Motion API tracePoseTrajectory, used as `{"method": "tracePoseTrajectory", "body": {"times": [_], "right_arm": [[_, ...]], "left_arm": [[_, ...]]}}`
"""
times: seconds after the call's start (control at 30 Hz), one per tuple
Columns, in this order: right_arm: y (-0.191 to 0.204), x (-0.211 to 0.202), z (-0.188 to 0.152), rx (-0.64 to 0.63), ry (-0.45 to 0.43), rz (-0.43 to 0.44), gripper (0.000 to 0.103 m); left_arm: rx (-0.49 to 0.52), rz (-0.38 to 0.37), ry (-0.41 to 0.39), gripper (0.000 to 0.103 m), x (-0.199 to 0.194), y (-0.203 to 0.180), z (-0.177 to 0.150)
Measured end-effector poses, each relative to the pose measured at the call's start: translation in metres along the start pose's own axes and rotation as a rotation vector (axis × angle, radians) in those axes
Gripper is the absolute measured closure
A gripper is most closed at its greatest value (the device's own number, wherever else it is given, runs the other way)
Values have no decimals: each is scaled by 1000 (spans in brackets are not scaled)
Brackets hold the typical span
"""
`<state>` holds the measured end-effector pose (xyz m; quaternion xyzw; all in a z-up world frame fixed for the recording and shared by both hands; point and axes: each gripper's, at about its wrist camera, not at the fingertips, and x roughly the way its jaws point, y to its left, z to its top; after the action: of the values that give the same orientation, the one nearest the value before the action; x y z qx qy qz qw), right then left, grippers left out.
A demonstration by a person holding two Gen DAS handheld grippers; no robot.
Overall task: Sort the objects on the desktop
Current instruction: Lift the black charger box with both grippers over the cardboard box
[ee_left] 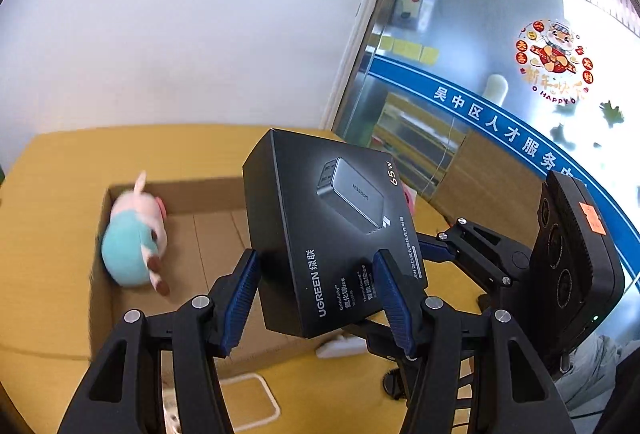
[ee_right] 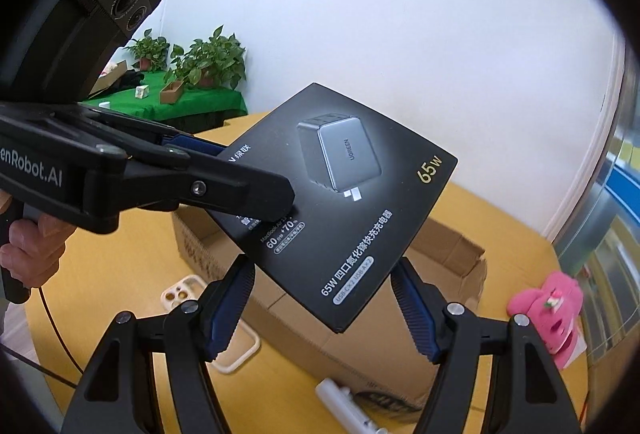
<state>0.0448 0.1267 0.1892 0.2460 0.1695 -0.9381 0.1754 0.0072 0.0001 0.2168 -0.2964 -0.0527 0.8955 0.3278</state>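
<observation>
A black charger box point(ee_left: 320, 234) printed "UGREEN 65W" hangs tilted in the air above an open cardboard box point(ee_left: 208, 194). In the left wrist view my left gripper point(ee_left: 316, 258) is shut on it, blue pads against its two sides. My right gripper point(ee_left: 424, 254) clamps its right end. The right wrist view shows the charger box point(ee_right: 360, 194) between the pads of my right gripper point(ee_right: 322, 262), its lower corner pointing toward the camera. My left gripper point(ee_right: 252, 174) reaches in from the left and pinches its left edge. A teal and pink plush toy point(ee_left: 132, 242) lies inside the cardboard box.
The cardboard box point(ee_right: 440, 246) stands on a yellow table point(ee_left: 48, 234). A beige phone case point(ee_right: 240, 346) and a white tube point(ee_right: 344, 402) lie in front of it. A pink plush point(ee_right: 552, 310) sits at the right edge. White wall and glass stand behind.
</observation>
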Motion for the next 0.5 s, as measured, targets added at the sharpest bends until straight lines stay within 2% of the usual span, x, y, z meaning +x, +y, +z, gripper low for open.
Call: {"method": "tracePoseTrajectory", "body": {"times": [0.17,0.5], "right_arm": [[-18,-1,36,4,-32,-18,33],[-48,12,88,-64,-36,-26,33]], "left_arm": [[27,6,-47,42,-1,2,39],[36,19,-108,42,1,17,84]]}}
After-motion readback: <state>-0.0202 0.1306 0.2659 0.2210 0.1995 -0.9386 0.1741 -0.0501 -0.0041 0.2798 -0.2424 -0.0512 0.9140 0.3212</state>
